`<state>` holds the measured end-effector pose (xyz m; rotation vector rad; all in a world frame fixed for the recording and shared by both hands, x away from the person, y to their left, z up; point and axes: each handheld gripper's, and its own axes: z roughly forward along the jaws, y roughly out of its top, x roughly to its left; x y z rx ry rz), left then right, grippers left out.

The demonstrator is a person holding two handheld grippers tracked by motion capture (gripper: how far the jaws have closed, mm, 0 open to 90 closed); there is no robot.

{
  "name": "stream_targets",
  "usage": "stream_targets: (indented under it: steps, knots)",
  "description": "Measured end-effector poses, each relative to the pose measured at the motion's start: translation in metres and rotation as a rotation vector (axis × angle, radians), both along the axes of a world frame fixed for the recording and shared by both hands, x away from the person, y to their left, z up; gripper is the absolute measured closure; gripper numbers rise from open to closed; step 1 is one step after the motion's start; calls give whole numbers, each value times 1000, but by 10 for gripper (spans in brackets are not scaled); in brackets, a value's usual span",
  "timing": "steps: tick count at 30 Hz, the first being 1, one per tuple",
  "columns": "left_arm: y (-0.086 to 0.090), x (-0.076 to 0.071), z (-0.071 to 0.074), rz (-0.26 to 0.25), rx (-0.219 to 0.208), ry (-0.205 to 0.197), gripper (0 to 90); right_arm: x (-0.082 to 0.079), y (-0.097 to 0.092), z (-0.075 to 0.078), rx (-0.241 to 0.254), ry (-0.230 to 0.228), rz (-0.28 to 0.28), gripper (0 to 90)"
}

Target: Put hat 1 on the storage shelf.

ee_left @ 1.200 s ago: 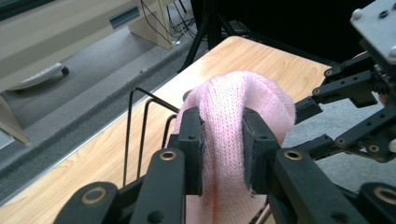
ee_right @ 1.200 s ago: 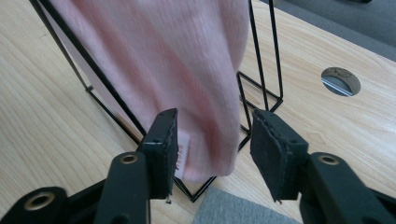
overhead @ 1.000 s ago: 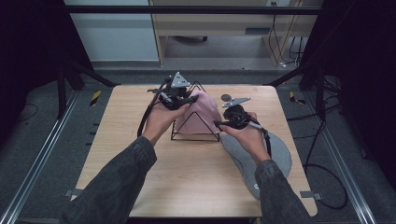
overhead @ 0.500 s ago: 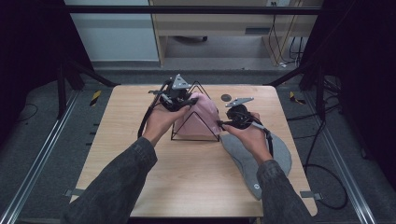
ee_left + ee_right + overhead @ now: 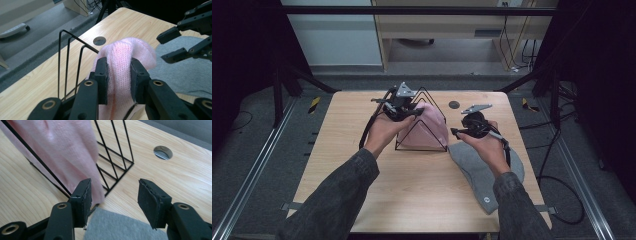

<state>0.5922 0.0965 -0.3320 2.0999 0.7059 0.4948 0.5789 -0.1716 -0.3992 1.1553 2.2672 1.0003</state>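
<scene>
With the left gripper (image 5: 118,75) clenched on the pink knitted hat (image 5: 424,131) draped over the black wire triangular rack (image 5: 432,107), pull it evenly down the wires while the right gripper's (image 5: 113,202) fingers stand released over the grey knitted hat (image 5: 477,167) on the tabletop (image 5: 412,190).

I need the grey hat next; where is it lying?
In the high view the grey hat lies flat on the table's right side, under the right hand, just right of the black wire rack holding the pink hat.
</scene>
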Motion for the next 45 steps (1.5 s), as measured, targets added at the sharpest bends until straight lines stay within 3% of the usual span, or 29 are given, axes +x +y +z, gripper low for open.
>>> stream_targets:
  steps: [8,11,15,21,24,27,31,35,38,41,45]
  knots:
    - [5,-4,0,3,-40,8,561,-3,-29,3,7,4,-66,423]
    - [9,-10,3,7,-64,-4,482,-5,-40,3,14,11,-92,397]
    - [15,-18,8,16,-62,-25,414,-8,-53,1,17,20,-128,373]
    - [34,-30,12,32,-68,-43,334,-13,-73,-1,8,20,-168,346]
    - [49,-37,7,47,-66,-46,307,-17,-84,-4,5,28,-188,338]
    - [64,-45,-2,54,-62,-28,240,-21,-93,-10,16,46,-211,314]
    - [82,-57,-22,66,-13,-15,196,-26,-104,-19,30,70,-216,290]
    - [103,-74,-48,85,36,-1,162,-32,-118,-25,35,72,-236,384]
    - [110,-83,-60,92,48,8,145,-35,-125,-27,34,76,-240,426]
    - [126,-98,-82,100,72,53,121,-39,-138,-34,22,113,-276,477]
    - [137,-108,-98,122,99,71,119,-41,-147,-42,13,140,-301,499]
